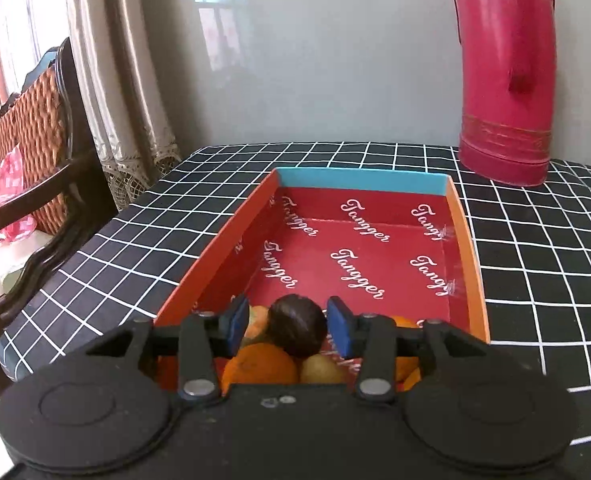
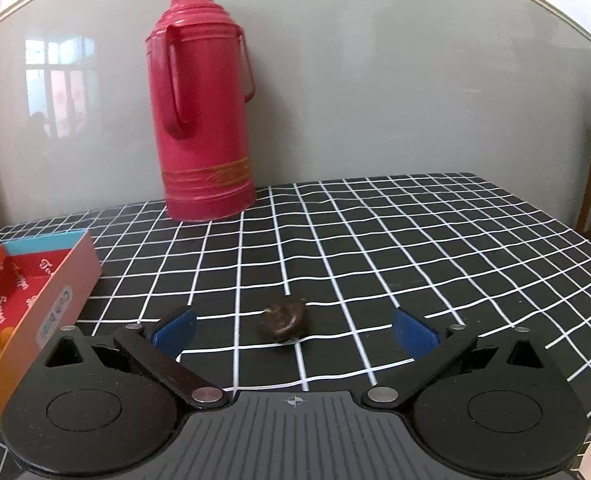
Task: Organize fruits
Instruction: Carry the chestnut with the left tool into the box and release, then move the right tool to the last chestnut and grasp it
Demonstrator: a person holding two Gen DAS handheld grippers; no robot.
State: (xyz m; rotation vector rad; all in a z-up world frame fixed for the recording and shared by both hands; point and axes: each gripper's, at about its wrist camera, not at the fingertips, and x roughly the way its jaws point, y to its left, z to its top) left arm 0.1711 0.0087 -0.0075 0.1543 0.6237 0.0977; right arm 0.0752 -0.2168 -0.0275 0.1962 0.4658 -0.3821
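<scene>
Left tool stands narrowly parted around a dark fruit, seemingly released over the box. Right tool gapes wide before another dark fruit on the tabletop; a careless approach could roll it away.

A glossy pale wall mirrors a bright window at ten o'clock. Beige lace-edged curtains hang at nine o'clock beside a dark wooden chair with a woven back. Daylight fills the room.

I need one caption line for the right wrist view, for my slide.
Open right claw faces a dark brown fruit on the checked tablecloth, with the red thermos behind and fruit box at left.
</scene>
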